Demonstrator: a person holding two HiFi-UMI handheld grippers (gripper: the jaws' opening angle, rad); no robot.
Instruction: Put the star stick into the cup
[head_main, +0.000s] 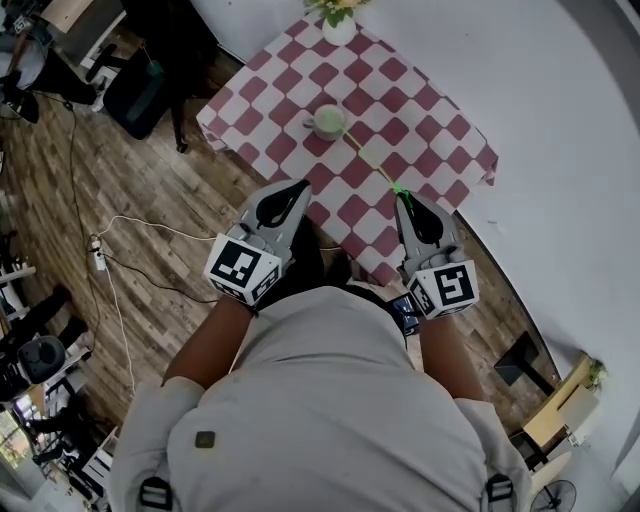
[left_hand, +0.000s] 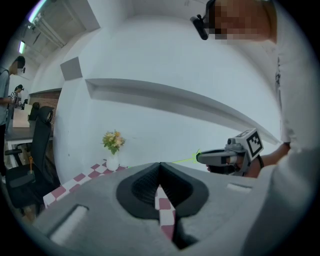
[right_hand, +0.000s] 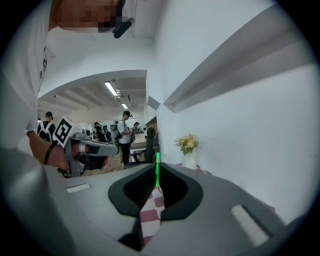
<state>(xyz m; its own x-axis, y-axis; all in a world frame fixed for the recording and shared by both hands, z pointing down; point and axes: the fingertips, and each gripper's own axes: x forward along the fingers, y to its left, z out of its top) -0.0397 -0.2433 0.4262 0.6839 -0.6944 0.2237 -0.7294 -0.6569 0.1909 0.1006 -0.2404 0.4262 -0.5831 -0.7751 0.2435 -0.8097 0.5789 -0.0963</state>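
Right gripper (head_main: 402, 200): jaws clenched on the star stick (head_main: 372, 162), pinching it at its bright green end. Its own view shows the green shaft rising out of the closed tips. The star shape itself is too small to make out with certainty.

Left gripper (head_main: 301, 186): jaws pressed together, nothing between them. It hovers on the near side of the cup (head_main: 328, 122), level with the right gripper.

The cup is small and pale and stands upright on the checked tablecloth (head_main: 420, 110). A vase of flowers (head_main: 338, 28) sits beyond it, towards the wall.

The stick runs in a straight slant from the right gripper to the near side of the cup. Its far tip lies at or just beside the rim. Whether it is inside the cup, I cannot tell.

Handling, as judged:
- The stick is very thin and looks very light, probably plastic or wire. It shows no sag along its length, so it is stiff enough to steer from one end.
- With an end grip, a small wrist turn swings the tip widely. Slow, small corrections suit it.
- The narrow shaft could roll or pivot between flat pads, so the clamp needs to be firm but not crushing.
- The cup looks light too, and a sideways push from the stick could tip or slide it. The free left gripper could steady it.
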